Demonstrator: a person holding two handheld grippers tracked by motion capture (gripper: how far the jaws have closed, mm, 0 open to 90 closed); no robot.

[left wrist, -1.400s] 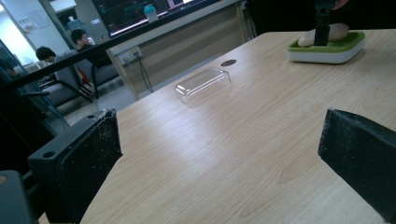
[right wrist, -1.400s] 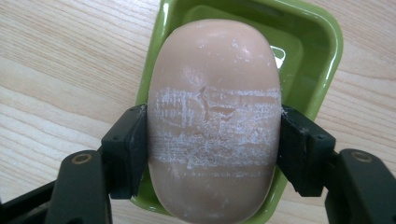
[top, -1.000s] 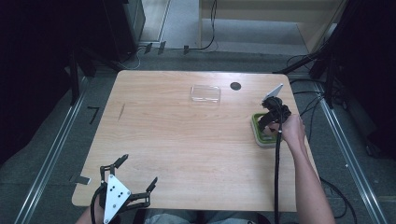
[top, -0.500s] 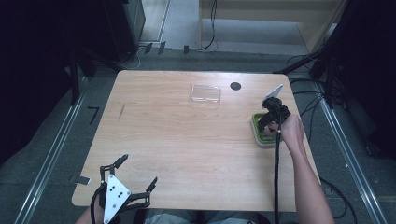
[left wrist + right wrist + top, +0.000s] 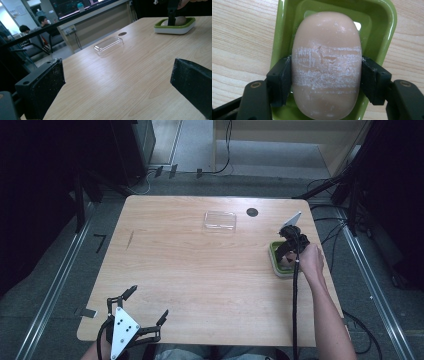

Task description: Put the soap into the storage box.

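Soap (image 5: 327,67) sits tight between the right gripper's (image 5: 326,75) two fingers (image 5: 283,80), low in the green dish (image 5: 387,27) under them, so lift straight up and slow, while the left gripper (image 5: 131,320) waits wide open, far away.

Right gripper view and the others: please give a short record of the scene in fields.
held thing: pale pink oval soap bar, gripped at both sides
right gripper: shut on the soap
container: green rectangular plastic soap dish under the soap, near the table's right edge
left gripper: open, holding nothing, at the near left
other thing: clear plastic lid, far middle of the light wooden table
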